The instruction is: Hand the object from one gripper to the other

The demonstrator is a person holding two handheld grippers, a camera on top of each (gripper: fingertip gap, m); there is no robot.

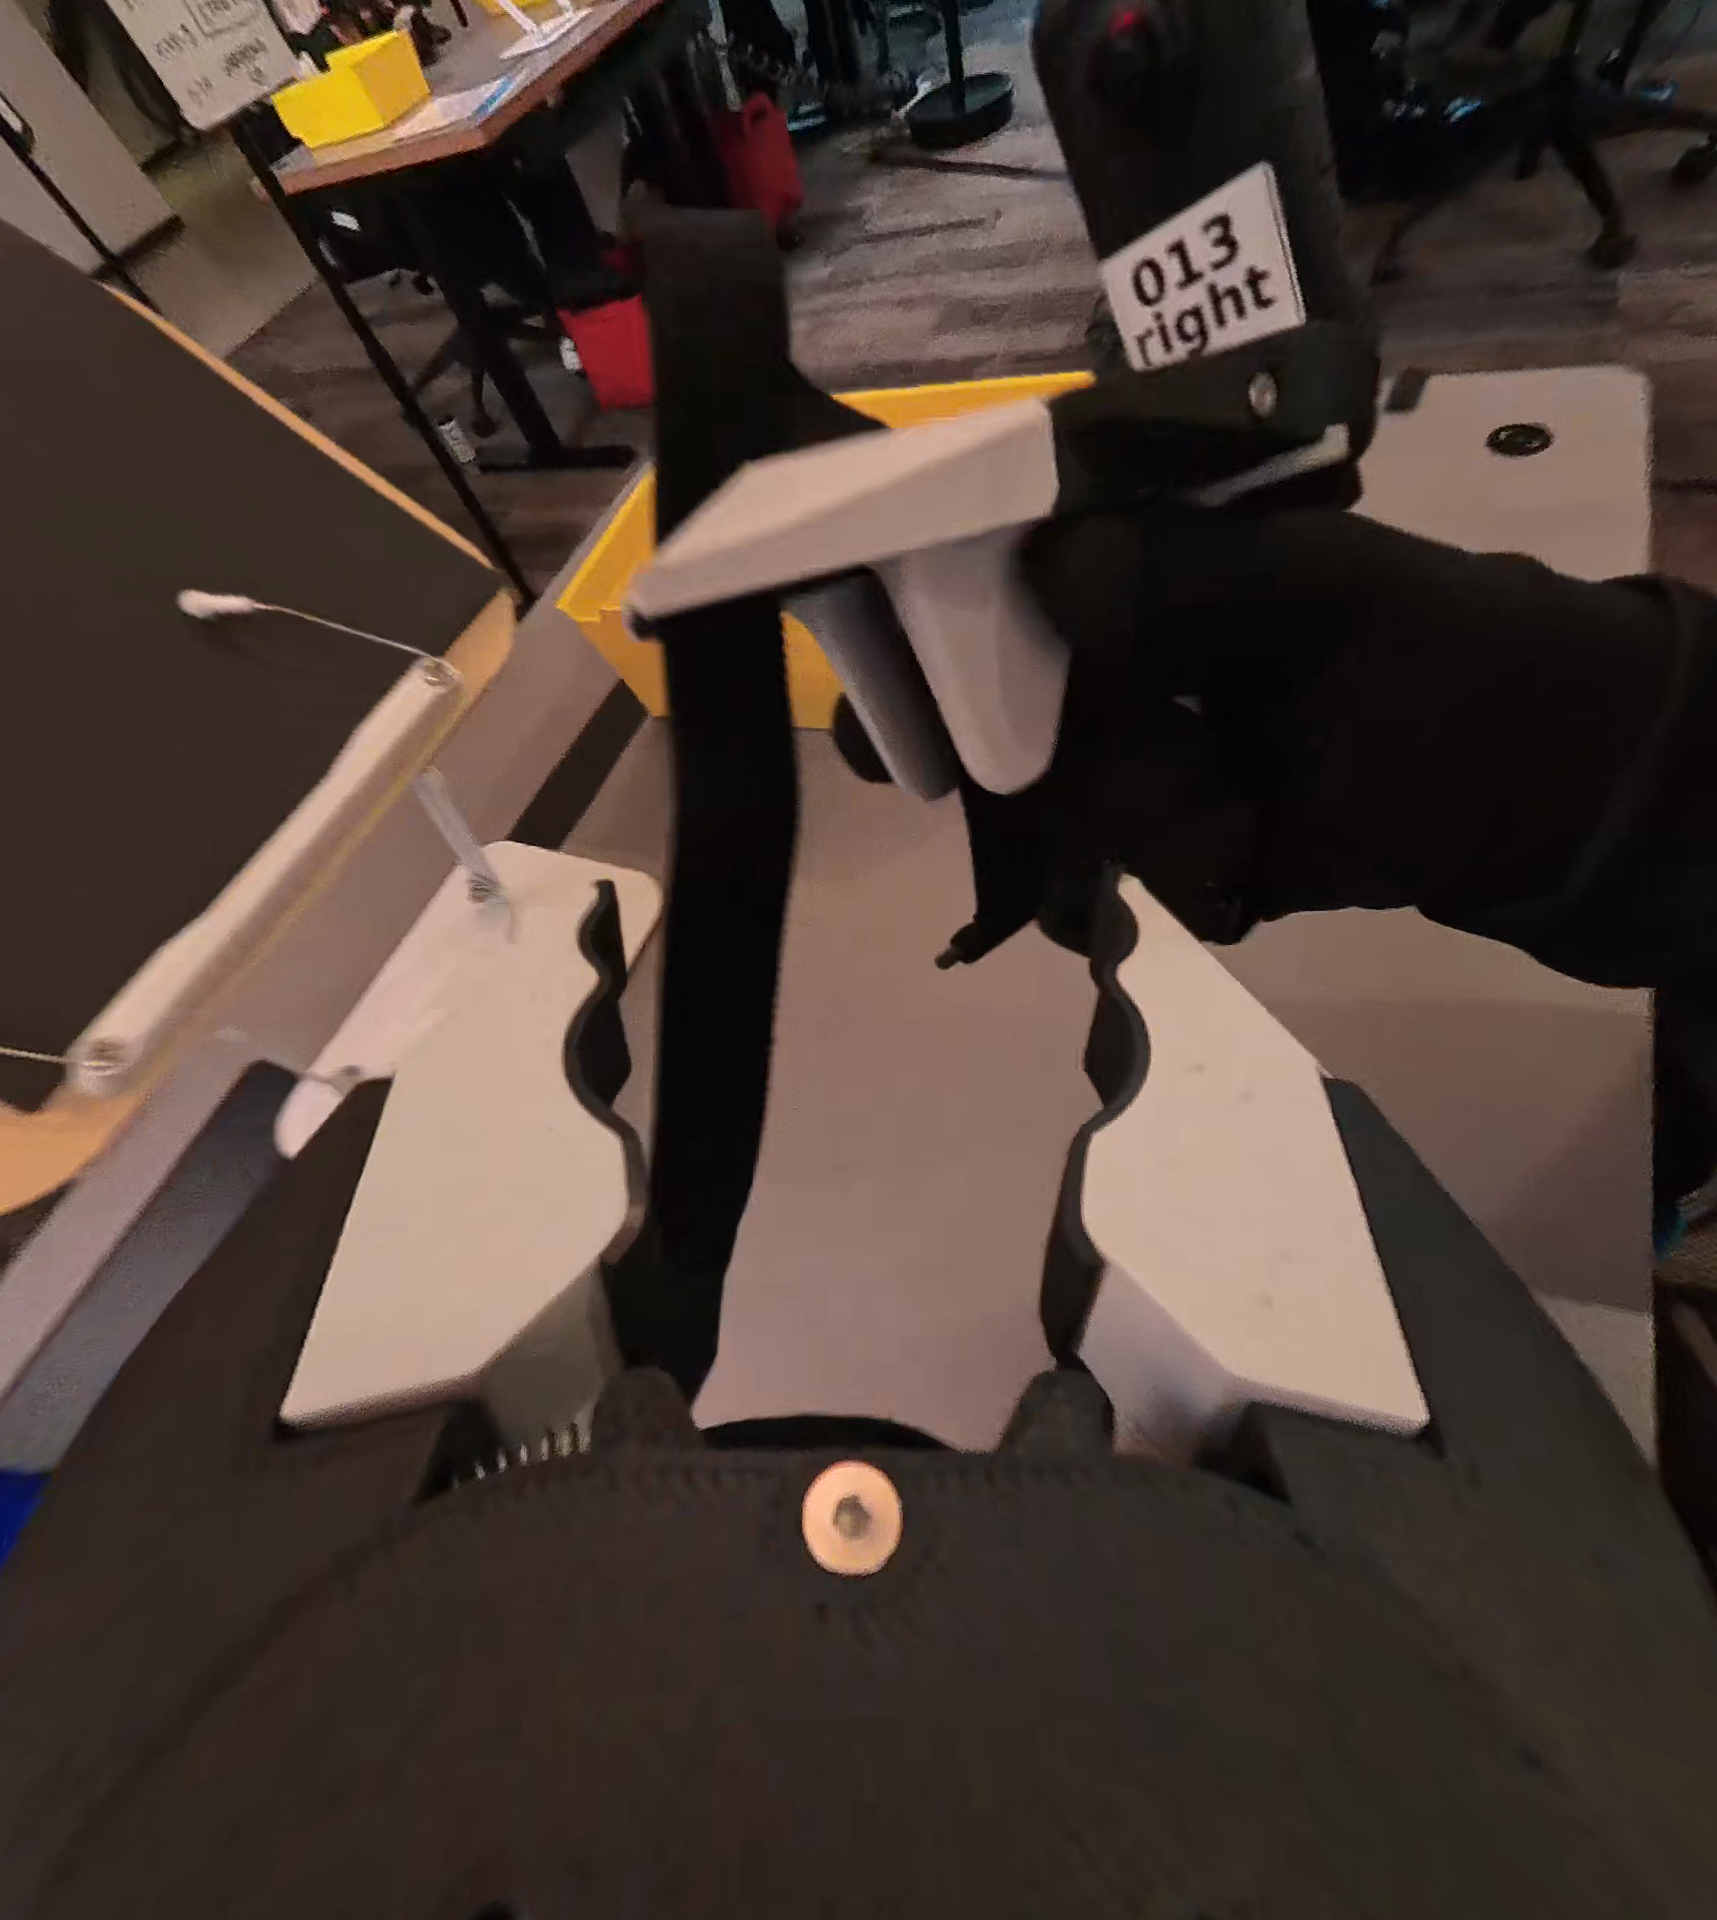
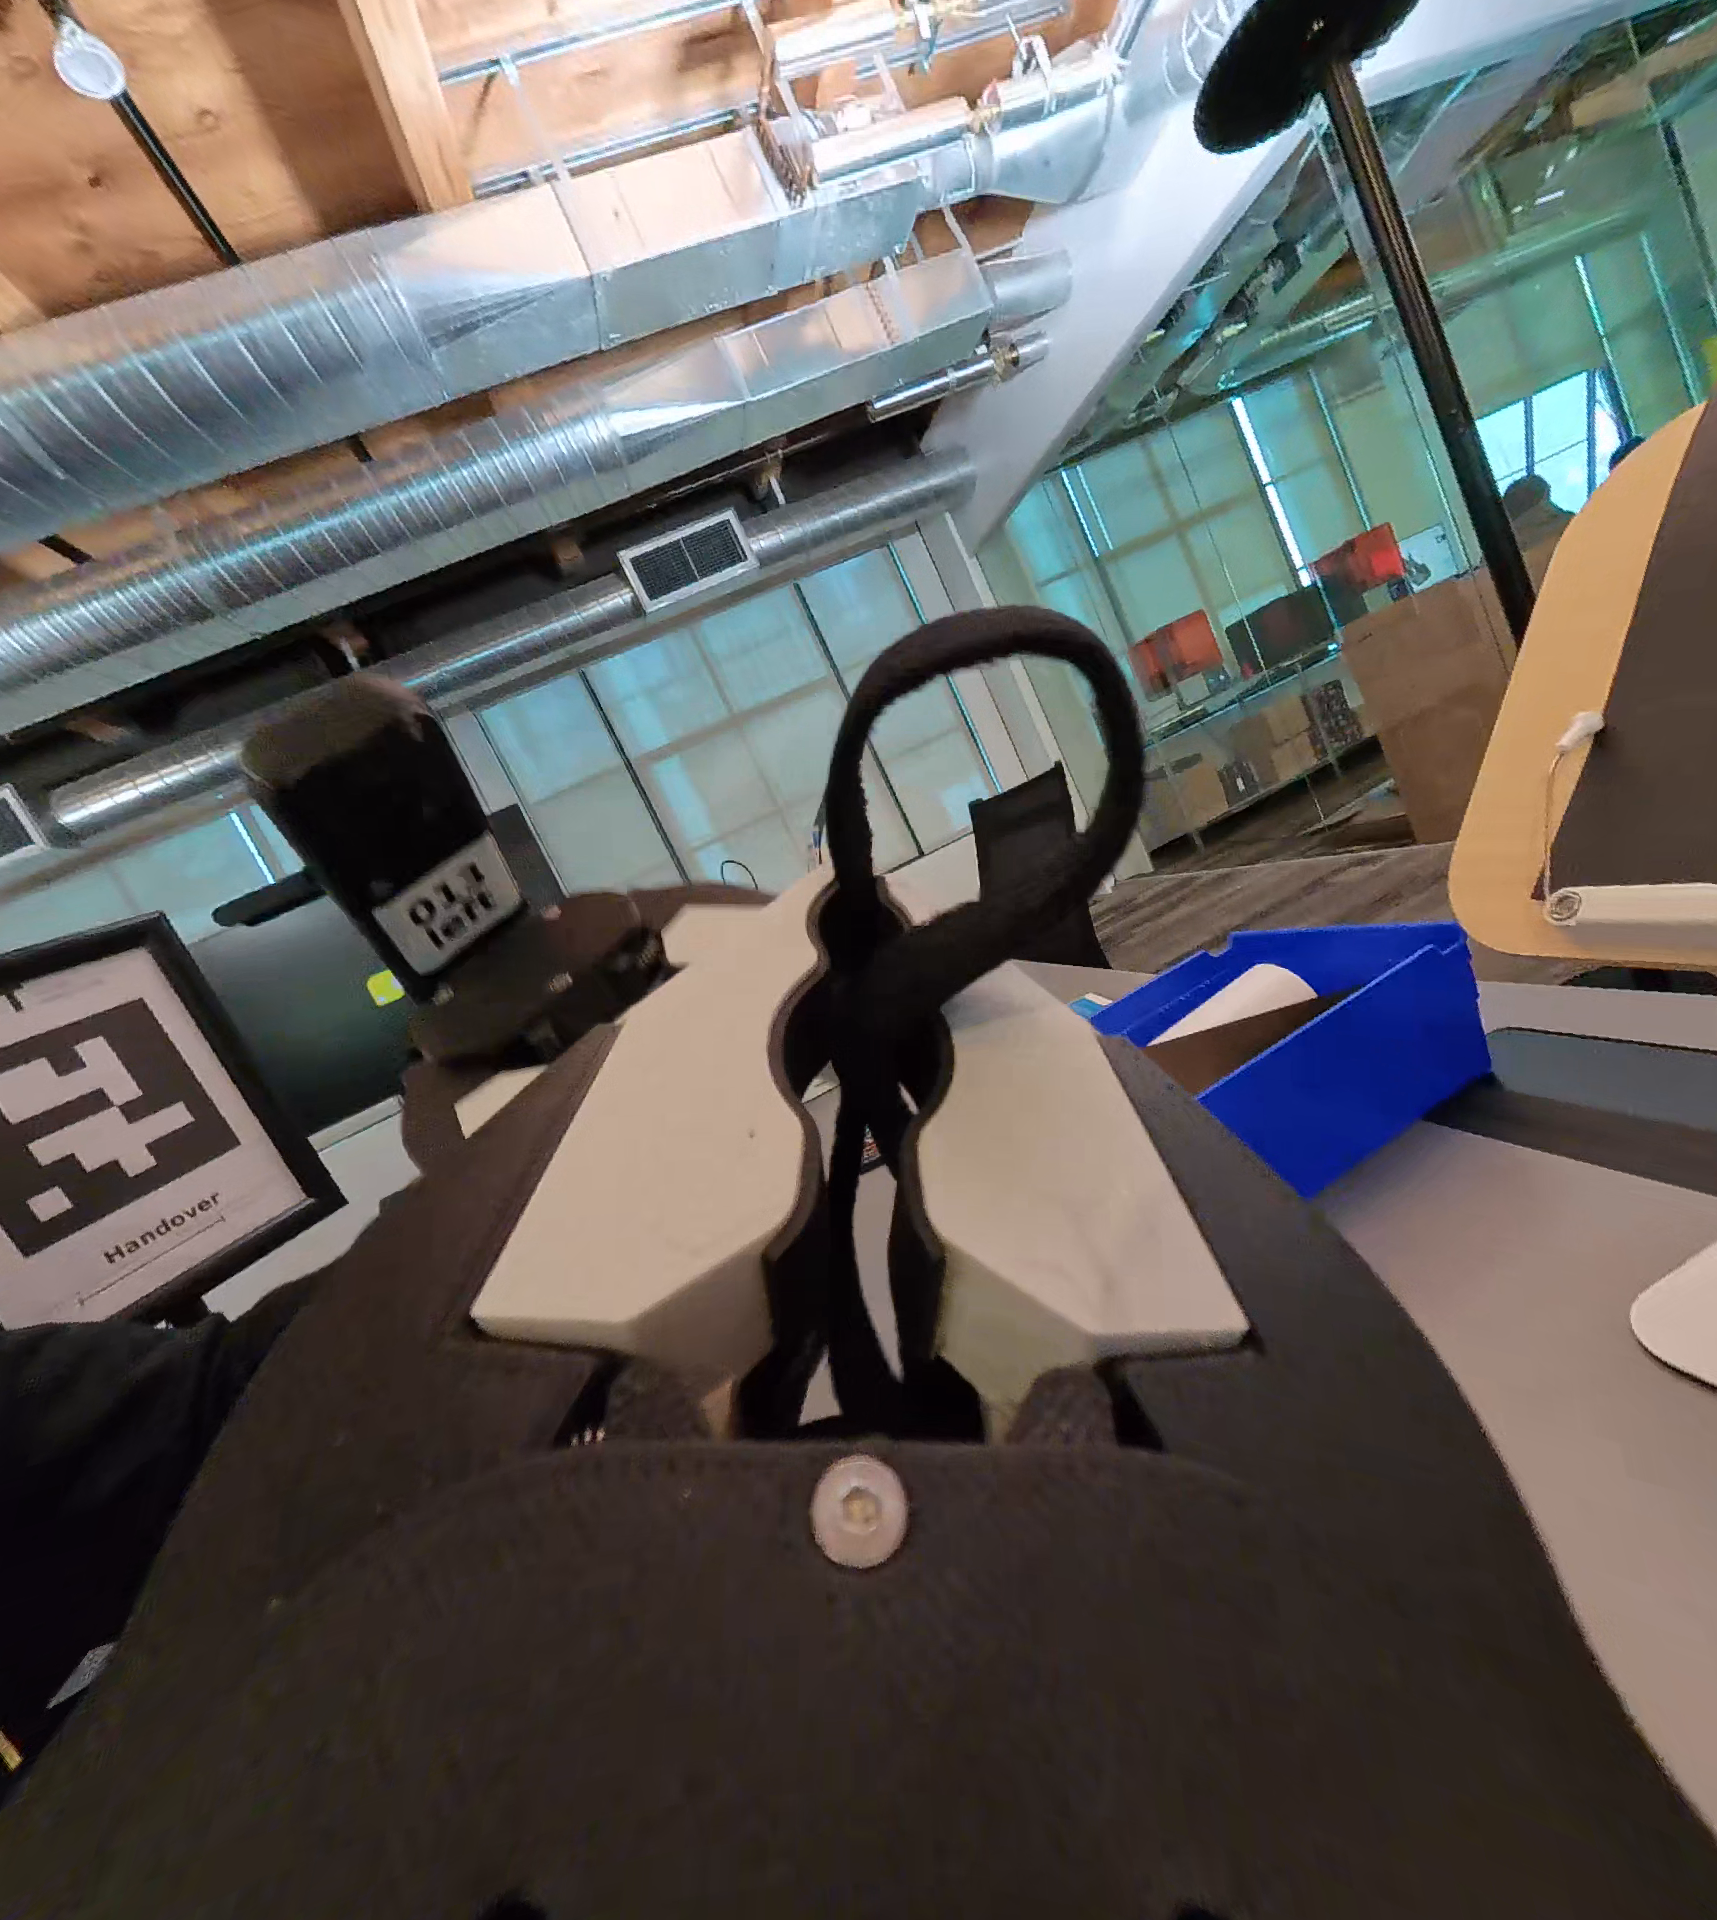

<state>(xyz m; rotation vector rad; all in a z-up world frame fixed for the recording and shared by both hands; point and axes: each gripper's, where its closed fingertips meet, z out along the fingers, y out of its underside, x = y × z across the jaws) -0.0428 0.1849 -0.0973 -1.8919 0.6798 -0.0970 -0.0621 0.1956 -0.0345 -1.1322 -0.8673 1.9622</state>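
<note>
right gripper [image 2: 859,1049] clamps black strap [image 2: 989,883], tilted up; left gripper [image 1: 854,1091] wide around strap.

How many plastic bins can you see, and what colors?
3: a yellow bin behind the black strap, another yellow bin on the far desk, a blue bin on the table. More may be hidden.

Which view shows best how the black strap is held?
The right wrist view: the right hand-held gripper is shut on the black strap, its loop rising above. The left wrist view shows the strap hanging between the open left hand-held gripper.
</note>
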